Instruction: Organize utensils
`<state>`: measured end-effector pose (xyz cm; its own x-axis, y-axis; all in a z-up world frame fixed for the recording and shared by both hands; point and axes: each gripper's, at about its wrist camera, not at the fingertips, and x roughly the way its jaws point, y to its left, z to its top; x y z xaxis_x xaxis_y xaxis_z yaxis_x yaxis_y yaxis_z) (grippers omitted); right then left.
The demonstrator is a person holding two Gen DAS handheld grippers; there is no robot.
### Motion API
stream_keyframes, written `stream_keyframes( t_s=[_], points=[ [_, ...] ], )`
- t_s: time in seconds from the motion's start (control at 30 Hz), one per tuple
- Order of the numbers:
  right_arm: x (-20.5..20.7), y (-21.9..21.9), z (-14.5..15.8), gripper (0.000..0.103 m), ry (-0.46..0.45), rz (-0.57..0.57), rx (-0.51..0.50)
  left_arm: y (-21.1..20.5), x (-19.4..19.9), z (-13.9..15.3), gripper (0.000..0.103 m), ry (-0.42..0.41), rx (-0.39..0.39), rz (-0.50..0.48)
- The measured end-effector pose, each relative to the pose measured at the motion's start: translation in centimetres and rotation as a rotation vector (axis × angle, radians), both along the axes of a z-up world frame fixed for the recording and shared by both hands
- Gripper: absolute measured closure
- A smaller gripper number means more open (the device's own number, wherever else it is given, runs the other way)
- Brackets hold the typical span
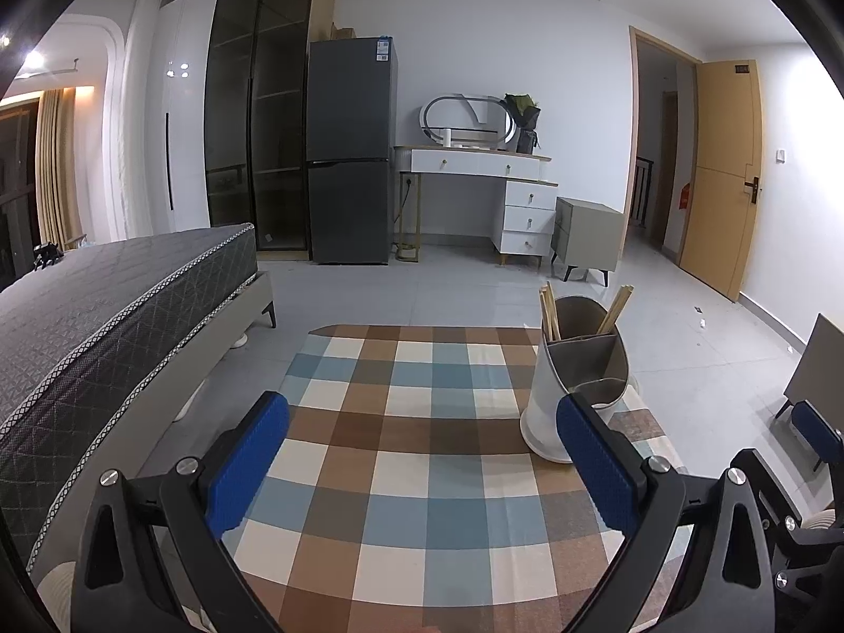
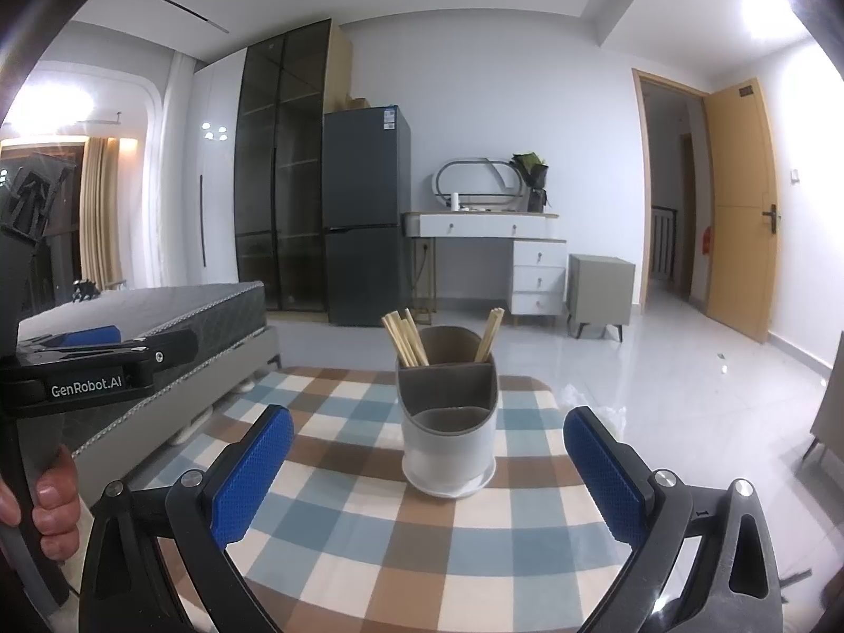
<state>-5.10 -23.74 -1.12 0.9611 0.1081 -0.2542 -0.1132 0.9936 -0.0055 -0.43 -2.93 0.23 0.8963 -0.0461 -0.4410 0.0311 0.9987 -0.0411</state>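
1. Both grippers hang over a table with a checkered tablecloth, blue, brown and cream squares. The left gripper has its blue pads spread wide apart with nothing between them, just cloth underneath.
2. The right gripper is the same deal: jaws wide open, holding nothing. The utensil holder sits straight ahead of it, framed in the gap between the fingers but further out, not touching either pad.
3. The holder is a white tub with a grey divided insert, standing upright on the cloth toward the far side of the table. Wooden chopsticks stick out of the far compartments, one bunch on the left and a smaller bunch on the right. The near compartment looks empty from here.
4. From the left wrist view the holder sits off to the right, partly hidden behind the right-hand blue pad, so you can't see its near edge properly. The right wrist view shows the whole thing, base included.
5. Only the right wrist view catches the person's hand gripping the left tool's handle, plus the "GenRobot.AI" lettering on it.
6. Background in both: a bed on the left, dark fridge, white dresser and an open wooden door far right.
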Motion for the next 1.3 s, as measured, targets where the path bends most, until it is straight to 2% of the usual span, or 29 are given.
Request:
stream_keyframes(
  t_s=[1.3],
  points=[
    [-0.08, 0.62, -0.31, 0.000, 0.012, 0.001, -0.019, 0.08, -0.48, 0.27, 0.004, -0.021, -0.005, -0.010]
  ],
)
